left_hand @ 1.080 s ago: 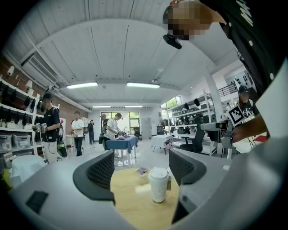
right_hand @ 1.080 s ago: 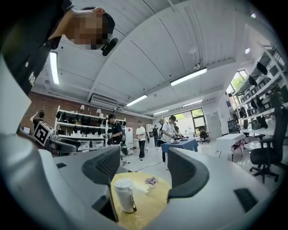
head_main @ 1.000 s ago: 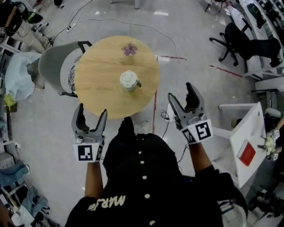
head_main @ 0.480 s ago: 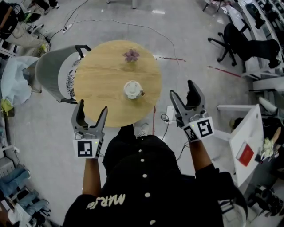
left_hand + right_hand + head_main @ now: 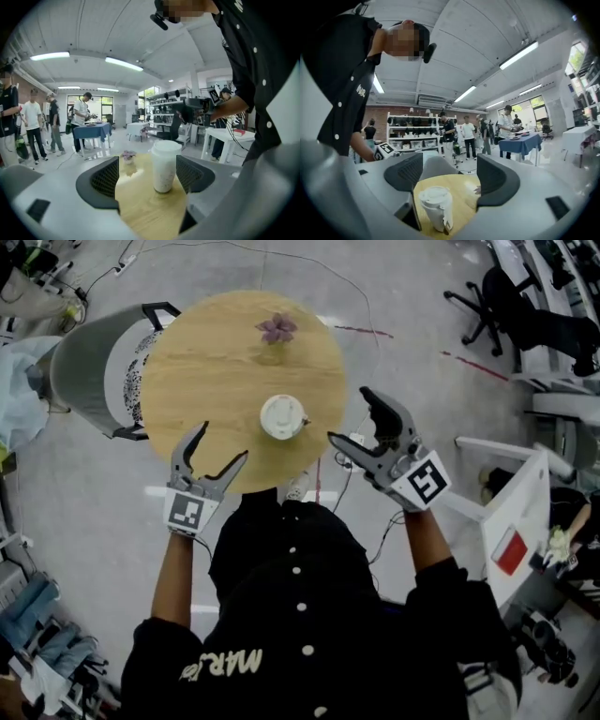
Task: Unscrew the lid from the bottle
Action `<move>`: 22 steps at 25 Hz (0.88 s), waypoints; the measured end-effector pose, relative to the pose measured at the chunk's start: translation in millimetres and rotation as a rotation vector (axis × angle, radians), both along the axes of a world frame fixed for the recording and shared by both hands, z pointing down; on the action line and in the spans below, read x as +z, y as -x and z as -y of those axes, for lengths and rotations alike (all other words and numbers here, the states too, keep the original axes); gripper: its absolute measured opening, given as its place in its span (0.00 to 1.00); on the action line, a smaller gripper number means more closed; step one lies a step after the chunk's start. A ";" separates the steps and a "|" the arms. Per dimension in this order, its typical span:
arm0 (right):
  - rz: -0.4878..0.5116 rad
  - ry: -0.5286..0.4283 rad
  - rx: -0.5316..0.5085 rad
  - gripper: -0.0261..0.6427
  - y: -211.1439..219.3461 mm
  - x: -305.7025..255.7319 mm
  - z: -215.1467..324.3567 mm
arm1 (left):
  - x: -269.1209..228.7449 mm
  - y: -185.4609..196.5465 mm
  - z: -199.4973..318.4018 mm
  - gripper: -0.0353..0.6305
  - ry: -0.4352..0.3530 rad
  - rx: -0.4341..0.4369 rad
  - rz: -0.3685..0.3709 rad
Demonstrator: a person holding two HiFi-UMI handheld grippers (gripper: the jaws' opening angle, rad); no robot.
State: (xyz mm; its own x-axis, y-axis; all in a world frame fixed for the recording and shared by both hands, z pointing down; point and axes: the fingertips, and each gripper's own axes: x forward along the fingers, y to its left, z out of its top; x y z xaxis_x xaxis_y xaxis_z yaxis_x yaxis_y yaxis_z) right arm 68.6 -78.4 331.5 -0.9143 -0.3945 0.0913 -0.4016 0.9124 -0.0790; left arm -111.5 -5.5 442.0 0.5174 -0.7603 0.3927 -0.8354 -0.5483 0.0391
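White and frosted, the cylindrical bottle (image 5: 282, 416) with its white screw lid (image 5: 165, 146) stands upright near the middle of the round wooden bench (image 5: 216, 362), a little toward the person's side, well apart from the small purple flower (image 5: 277, 329) at the far edge.

Compared with a second ago, both tools have come in from beside the person's body to flank the bottle. The left hand-held gripper (image 5: 222, 444) now reaches over the near rim of the bench, tilted toward the bottle, its jaws wide apart. In the left gripper view the bottle shows framed between them but farther on, touched by neither pad. The right hand-held gripper (image 5: 349, 414) has swung in to the bench's right edge, level with the bottle. Its jaws are opening and hold nothing. In the right gripper view the bottle sits ahead, low and left of the gap.

The approach looks nearly done and no grasp has begun. Judging by the poses, one gripper should steady the body while the other takes the lid, which is still fully on.
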 end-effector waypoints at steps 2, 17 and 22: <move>-0.044 0.009 -0.090 0.58 16.4 15.3 -8.4 | 23.2 -12.1 5.0 0.60 0.027 0.054 0.001; -0.263 0.174 -0.296 0.69 80.2 127.6 -22.2 | 157.8 -93.2 38.0 0.63 0.084 0.377 0.025; -0.228 -0.008 -0.382 0.70 100.0 132.5 -18.5 | 180.0 -105.4 52.2 0.64 0.091 0.408 0.026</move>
State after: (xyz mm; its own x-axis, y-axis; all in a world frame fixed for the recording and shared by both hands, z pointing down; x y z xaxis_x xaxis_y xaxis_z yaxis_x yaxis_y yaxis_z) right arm -31.4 -59.9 464.0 -0.9513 -0.0339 0.3063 -0.0420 0.9989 -0.0200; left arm -6.1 -57.7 622.0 0.7583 -0.4563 0.4656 -0.5513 -0.8300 0.0846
